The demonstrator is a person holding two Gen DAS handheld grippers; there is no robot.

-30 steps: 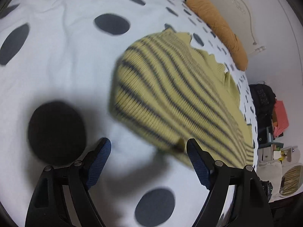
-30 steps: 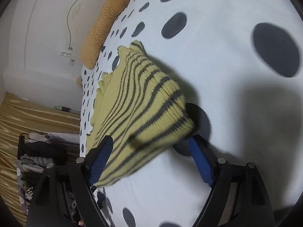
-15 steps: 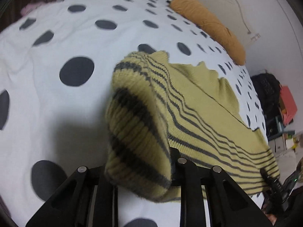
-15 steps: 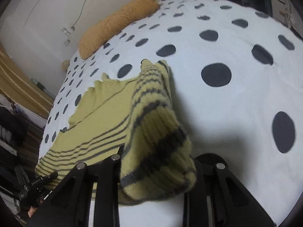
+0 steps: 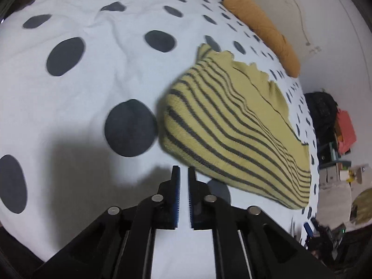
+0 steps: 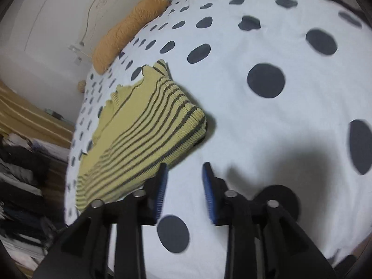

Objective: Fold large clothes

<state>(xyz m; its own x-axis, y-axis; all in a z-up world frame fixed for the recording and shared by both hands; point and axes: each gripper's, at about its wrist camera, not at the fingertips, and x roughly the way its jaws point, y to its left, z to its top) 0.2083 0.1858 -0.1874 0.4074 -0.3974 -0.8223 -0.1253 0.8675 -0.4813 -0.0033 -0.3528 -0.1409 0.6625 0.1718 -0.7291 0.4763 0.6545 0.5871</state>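
**Striped knit sweater, folded, on polka-dot bed**

Left wrist view:
- Sweater: yellow rib knit with thin dark grey stripes across the upper layer; plain yellow section with a scalloped, wavy edge behind the stripes. Lies folded on the bed, thick rounded fold edge toward the camera. No brand, label or writing can be read on it.
- Bedsheet: white with dark grey dots, large near the camera, small toward the far end; lightly creased.
- Bolster: orange, long, lying along the far edge of the bed against a pale wall.
- Left tongs: black arms with blue ribbed pads, drawn almost together with only a thin slit between them; nothing held. Tips just short of the sweater's near fold, apart from it.
- Clutter on the right beyond the bed: dark bag, red item, boxes. Any lettering too small to read.

Right wrist view:
- Sweater: same striped knit, folded corner pointing right, striped hem running toward the lower left edge of the bed.
- Right tongs: blue pads set moderately apart, gripping nothing; the left pad sits in front of the sweater's near edge, and contact cannot be told.
- Bolster at the far end.
- Stacked clothes at the left, blurred.
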